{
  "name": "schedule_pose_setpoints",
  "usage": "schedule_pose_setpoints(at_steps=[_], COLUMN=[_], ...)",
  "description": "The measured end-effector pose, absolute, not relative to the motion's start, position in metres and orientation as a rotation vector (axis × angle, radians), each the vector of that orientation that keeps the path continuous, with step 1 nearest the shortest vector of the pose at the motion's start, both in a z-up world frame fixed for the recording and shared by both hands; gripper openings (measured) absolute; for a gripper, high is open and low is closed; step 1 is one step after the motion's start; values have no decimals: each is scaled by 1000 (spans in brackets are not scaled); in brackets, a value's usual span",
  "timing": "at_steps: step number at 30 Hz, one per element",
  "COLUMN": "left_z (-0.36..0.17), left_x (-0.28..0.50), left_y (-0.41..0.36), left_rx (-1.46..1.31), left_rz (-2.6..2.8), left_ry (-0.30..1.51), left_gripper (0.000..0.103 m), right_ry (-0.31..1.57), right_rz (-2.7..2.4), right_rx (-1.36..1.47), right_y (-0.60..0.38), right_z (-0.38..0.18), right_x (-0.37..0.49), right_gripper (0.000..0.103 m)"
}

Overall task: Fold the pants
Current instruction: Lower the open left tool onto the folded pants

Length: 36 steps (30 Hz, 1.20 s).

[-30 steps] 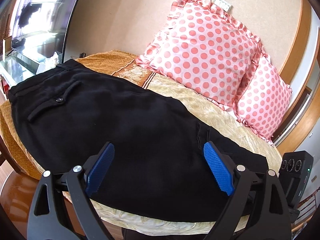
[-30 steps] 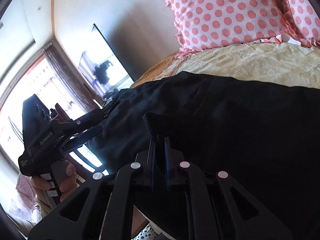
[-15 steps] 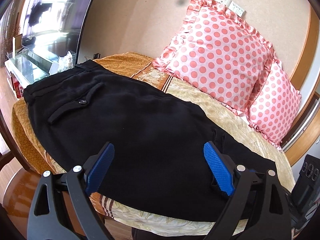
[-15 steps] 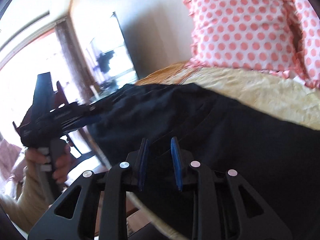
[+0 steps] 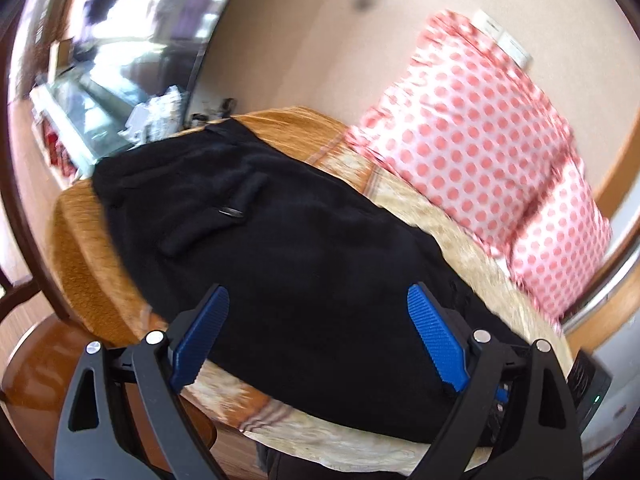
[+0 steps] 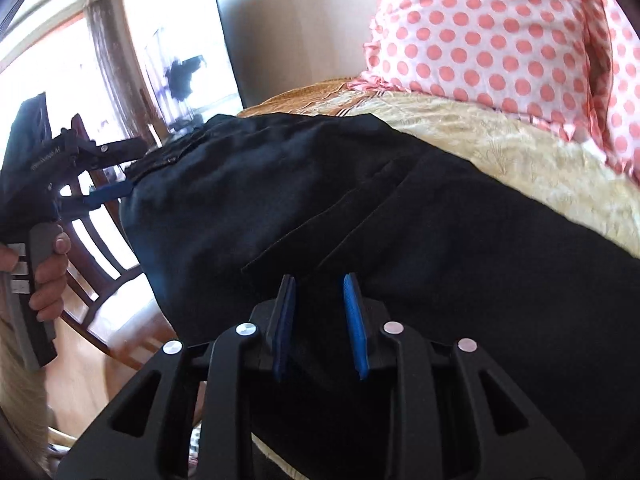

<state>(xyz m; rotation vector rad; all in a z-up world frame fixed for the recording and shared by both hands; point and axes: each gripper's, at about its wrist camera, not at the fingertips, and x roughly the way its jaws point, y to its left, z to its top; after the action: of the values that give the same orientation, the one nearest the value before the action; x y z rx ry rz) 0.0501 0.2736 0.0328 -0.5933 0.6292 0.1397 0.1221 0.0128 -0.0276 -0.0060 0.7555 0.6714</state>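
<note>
Black pants (image 5: 288, 264) lie flat on a bed, folded lengthwise, back pocket with a button facing up, waistband at the far left. My left gripper (image 5: 316, 320) is wide open and empty above the pants' near edge. In the right wrist view the pants (image 6: 400, 220) fill the middle. My right gripper (image 6: 318, 300) is partly open over the fabric, with no cloth between its blue pads. The left gripper also shows in the right wrist view (image 6: 108, 196), held by a hand at the pants' waist end.
Two pink polka-dot pillows (image 5: 472, 152) lean against the wall behind the bed. The bedspread (image 5: 80, 248) is gold and orange. A TV and glass stand (image 5: 88, 92) sit at far left. A wooden chair (image 6: 104, 240) stands beside the bed.
My right gripper has opened and let go of the pants fabric it pinched a second ago. My left gripper has drawn back, staying open.
</note>
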Motion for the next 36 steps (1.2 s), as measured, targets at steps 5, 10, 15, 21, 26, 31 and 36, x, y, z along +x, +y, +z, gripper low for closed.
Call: schedule_pose_setpoints(at_steps=[5, 10, 15, 21, 26, 31, 36], left_z=[20, 8, 2, -3, -3, -7, -10], left_x=[39, 45, 55, 67, 70, 74, 74], left_y=[348, 392, 409, 414, 413, 405, 397], left_rx=[-846, -977, -983, -981, -969, -1023, -1061], left_rz=[186, 194, 223, 221, 213, 165, 189], left_ry=[609, 610, 634, 666, 684, 692, 674], left_gripper=[89, 87, 87, 87, 88, 87, 77], right_ry=[745, 741, 738, 734, 727, 720, 702], right_rz=[680, 683, 681, 685, 688, 697, 692], right_rx=[-6, -10, -11, -18, -12, -13, -46], right_y=[13, 15, 15, 16, 16, 18, 23], right_z=[-24, -24, -25, -25, -26, -26, -26], right_x=[116, 117, 118, 118, 119, 117, 112], right_gripper=[34, 35, 35, 38, 39, 49, 53])
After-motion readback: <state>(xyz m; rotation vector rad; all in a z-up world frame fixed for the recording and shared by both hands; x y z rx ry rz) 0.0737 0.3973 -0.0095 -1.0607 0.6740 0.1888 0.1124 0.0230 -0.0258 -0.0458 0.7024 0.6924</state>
